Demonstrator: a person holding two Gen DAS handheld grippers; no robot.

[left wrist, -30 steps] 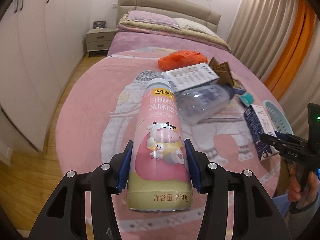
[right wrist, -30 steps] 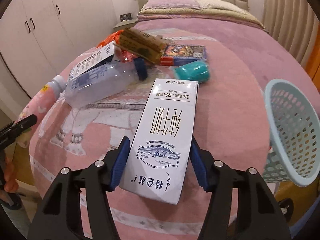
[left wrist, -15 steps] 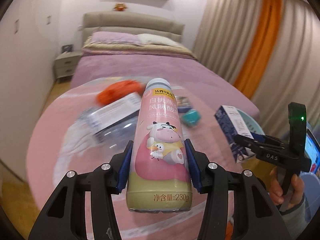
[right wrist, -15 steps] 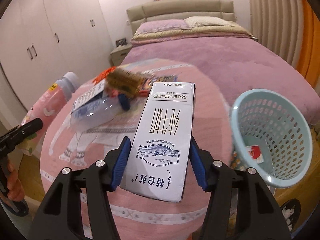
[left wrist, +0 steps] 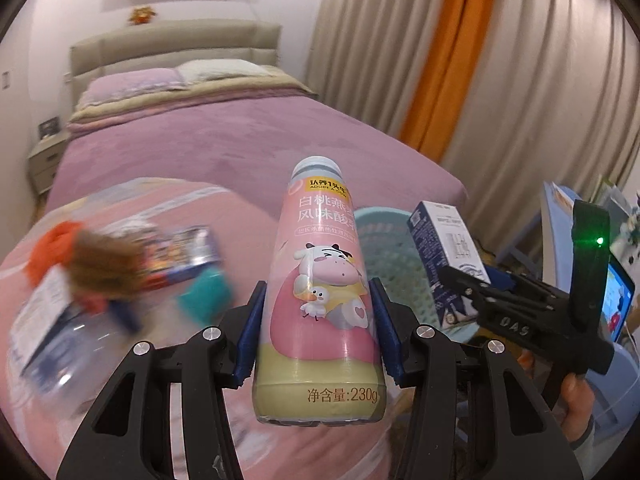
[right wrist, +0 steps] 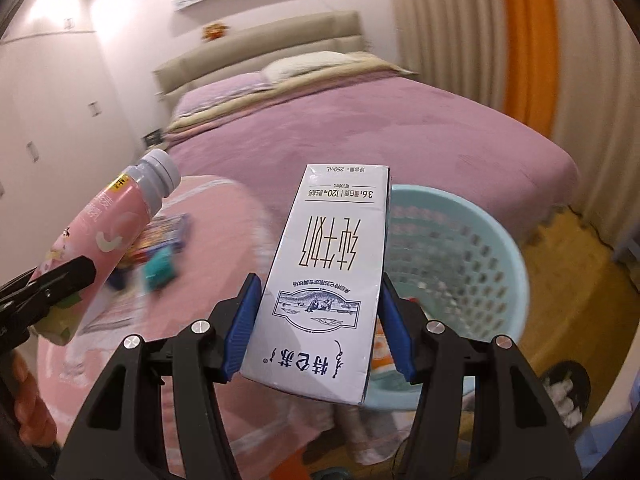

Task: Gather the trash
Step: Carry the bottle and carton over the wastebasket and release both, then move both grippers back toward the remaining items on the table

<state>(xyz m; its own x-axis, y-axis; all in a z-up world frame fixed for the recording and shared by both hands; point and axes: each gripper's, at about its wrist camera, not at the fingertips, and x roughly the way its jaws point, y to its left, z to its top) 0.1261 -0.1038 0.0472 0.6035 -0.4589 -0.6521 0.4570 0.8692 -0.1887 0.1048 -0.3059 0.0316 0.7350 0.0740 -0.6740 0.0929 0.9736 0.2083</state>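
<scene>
My left gripper [left wrist: 318, 332] is shut on a pink yogurt bottle [left wrist: 320, 292] with a cartoon cow, held upright above the pink round blanket. My right gripper [right wrist: 320, 328] is shut on a white milk carton [right wrist: 328, 276], held in front of the light blue perforated basket [right wrist: 472, 264]. The basket also shows in the left wrist view [left wrist: 388, 252], behind the bottle. The carton [left wrist: 448, 252] and the right gripper [left wrist: 468, 288] appear at the right of the left wrist view. The bottle [right wrist: 96, 240] appears at the left of the right wrist view.
More trash lies blurred on the pink blanket [left wrist: 240, 232]: a clear plastic bottle [left wrist: 64, 356], an orange bag [left wrist: 52, 248], a brown packet [left wrist: 108, 268], a colourful box [left wrist: 184, 256] and a teal item [left wrist: 208, 300]. A purple bed [right wrist: 360, 132] is behind. Curtains [left wrist: 500, 72] hang at the right.
Both grippers have swung right with their loads, toward the basket. The basket is now right behind the carton and the bottle. The trash pile has slid to the left.
</scene>
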